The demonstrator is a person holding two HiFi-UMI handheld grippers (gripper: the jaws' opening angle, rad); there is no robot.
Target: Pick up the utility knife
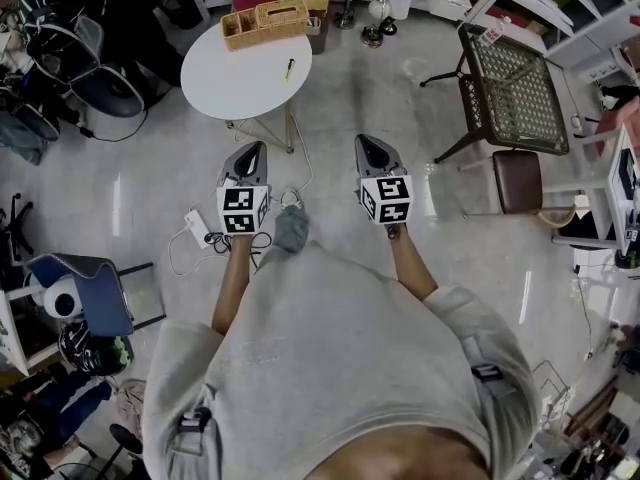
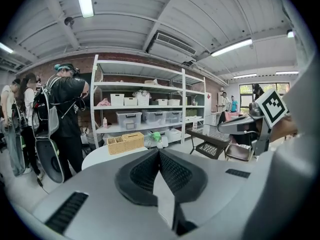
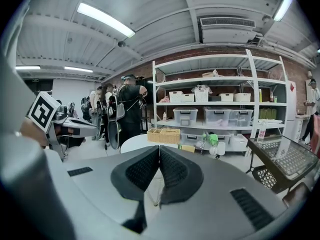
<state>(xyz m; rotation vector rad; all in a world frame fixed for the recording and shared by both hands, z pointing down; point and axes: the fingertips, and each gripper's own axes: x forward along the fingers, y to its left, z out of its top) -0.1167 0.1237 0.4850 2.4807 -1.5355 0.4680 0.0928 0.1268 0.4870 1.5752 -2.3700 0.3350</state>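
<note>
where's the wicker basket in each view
head view: wicker basket near the top, left of centre, at the table's far edge.
left gripper view: basket left of centre, just above the jaws.
right gripper view: basket at centre, just above the jaw tips.
shared landmark: the round white table it sits on, seen in all three.

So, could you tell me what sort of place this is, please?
Likely a workshop or lab storeroom: metal shelving full of plastic bins, strip lights overhead, and a round table.
</note>
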